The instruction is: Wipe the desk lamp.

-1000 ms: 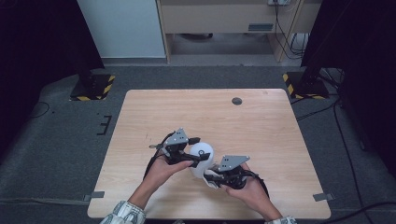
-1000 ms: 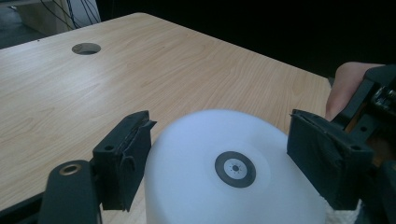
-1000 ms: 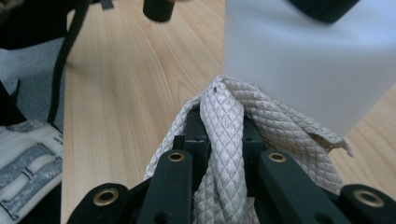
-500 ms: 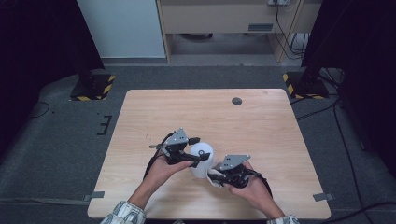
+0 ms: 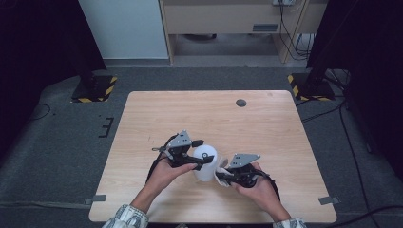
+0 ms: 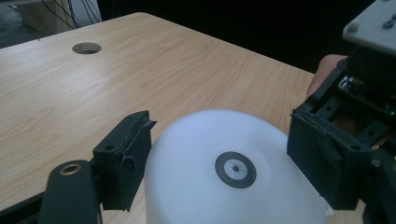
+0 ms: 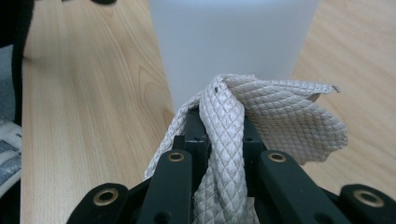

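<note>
No readable text or labels anywhere here.

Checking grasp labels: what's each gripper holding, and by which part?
Right gripper pinches a bunched fold of the cloth. Left gripper straddles the white cup's sides near its upturned base.

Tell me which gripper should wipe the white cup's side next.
Right. The right gripper already pinches the cloth against the white cup, while the left gripper straddles the cup, steadying it.

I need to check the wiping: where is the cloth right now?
The cloth is pinched in the right gripper, pressed against the near right side of the white container.
</note>
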Demonstrator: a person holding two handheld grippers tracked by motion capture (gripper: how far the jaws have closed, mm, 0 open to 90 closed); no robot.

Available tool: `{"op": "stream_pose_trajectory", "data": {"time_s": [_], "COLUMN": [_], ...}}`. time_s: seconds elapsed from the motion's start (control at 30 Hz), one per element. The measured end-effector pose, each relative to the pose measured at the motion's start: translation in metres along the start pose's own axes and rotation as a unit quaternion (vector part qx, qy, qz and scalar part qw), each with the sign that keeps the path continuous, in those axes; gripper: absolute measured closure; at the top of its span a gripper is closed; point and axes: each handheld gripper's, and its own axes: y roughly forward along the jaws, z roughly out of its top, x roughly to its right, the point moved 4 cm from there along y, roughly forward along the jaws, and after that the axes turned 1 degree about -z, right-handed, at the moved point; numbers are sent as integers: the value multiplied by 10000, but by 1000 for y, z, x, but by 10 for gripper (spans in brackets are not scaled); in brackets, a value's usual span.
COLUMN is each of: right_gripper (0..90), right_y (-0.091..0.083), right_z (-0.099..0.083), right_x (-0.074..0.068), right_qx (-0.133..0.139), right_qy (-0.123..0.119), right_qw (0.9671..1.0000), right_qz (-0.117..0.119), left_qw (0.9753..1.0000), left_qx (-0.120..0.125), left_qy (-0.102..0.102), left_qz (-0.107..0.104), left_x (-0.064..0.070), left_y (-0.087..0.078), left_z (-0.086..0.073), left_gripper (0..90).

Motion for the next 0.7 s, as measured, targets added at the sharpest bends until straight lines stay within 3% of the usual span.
{"op": "stream_pose_trajectory", "data": {"time_s": [0.13, 0.27, 0.4, 0.7], "right_gripper": [802, 803, 803, 804], "right_y": [7, 9, 7, -1], "right_z": [-5, -5, 1, 20], "right_x": [-2, -8, -16, -27], "right_qx": [-199, -232, -84, 554], "right_qy": [-22, -129, -237, -320], "right_qw": [9998, 9994, 9991, 9966], "right_qz": [73, 208, 338, 510], "left_qw": [10000, 10000, 10000, 10000], "left_qx": [4, 10, 11, 24], "left_qy": [-10, -30, -24, -38], "left_qz": [-8, -4, -3, -6], "left_x": [0, 0, 0, 0], "left_y": [0, 0, 0, 0], "left_z": [0, 0, 0, 0], "left_gripper": [215, 216, 215, 215]}}
